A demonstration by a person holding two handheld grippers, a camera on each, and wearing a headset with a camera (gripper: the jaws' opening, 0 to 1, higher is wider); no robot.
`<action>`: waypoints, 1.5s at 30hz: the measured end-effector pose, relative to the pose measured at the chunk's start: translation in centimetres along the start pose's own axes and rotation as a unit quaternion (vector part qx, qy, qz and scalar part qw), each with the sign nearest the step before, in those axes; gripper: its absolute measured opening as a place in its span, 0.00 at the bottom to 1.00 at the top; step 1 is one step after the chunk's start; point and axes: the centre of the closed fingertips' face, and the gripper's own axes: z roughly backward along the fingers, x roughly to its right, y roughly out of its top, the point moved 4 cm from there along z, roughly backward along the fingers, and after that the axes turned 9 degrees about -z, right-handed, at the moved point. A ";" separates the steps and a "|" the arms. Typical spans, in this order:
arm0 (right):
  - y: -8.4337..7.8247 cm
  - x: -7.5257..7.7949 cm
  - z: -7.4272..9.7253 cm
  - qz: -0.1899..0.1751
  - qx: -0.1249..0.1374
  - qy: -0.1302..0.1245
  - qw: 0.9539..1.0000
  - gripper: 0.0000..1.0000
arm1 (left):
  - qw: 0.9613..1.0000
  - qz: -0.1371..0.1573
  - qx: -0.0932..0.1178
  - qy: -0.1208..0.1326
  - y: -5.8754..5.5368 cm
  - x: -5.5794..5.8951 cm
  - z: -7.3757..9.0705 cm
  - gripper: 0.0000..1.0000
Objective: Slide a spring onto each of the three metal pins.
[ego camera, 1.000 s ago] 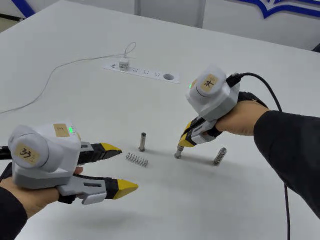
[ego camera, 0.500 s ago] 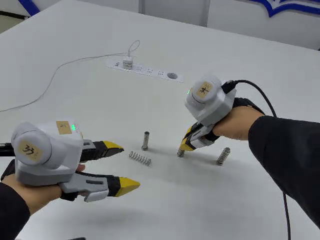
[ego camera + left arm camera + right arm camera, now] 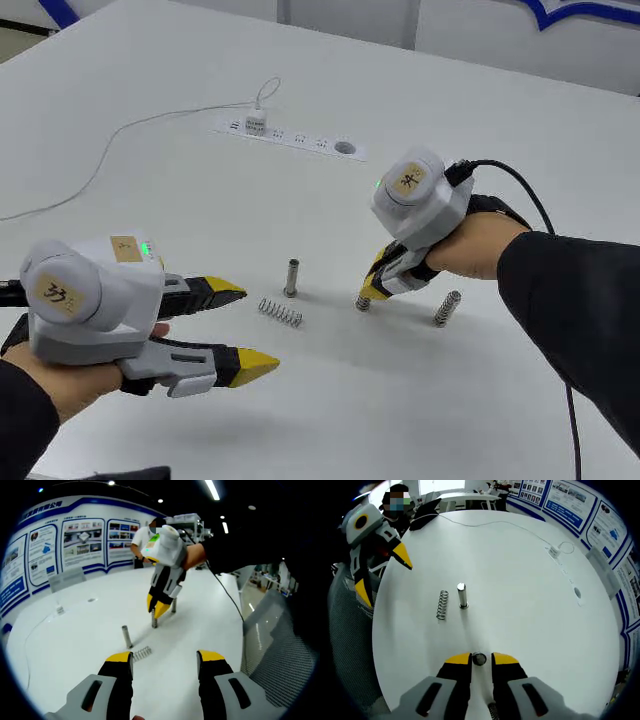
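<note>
While seating what looks like a spring (image 3: 362, 303) on the middle pin (image 3: 479, 658), keep the right gripper (image 3: 159, 611) plumb over the pin's top, jaws drawn close either side of it, whether truly clamped impossible to tell. Hold the left gripper (image 3: 252, 326), jaws wide apart, low over the table (image 3: 400, 400) near the loose spring (image 3: 280, 312) lying just beside the bare pin (image 3: 291, 277). Next, judging by the layout: lift that loose spring by one end, line up with the bare pin, release only once threaded; far pin (image 3: 446, 308) already sleeved.
</note>
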 end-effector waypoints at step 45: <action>3.5 -6.9 -4.1 0.004 0.032 0.051 0.998 0.15 | 1.000 0.000 -0.007 0.004 -0.1 -0.2 0.5 0.51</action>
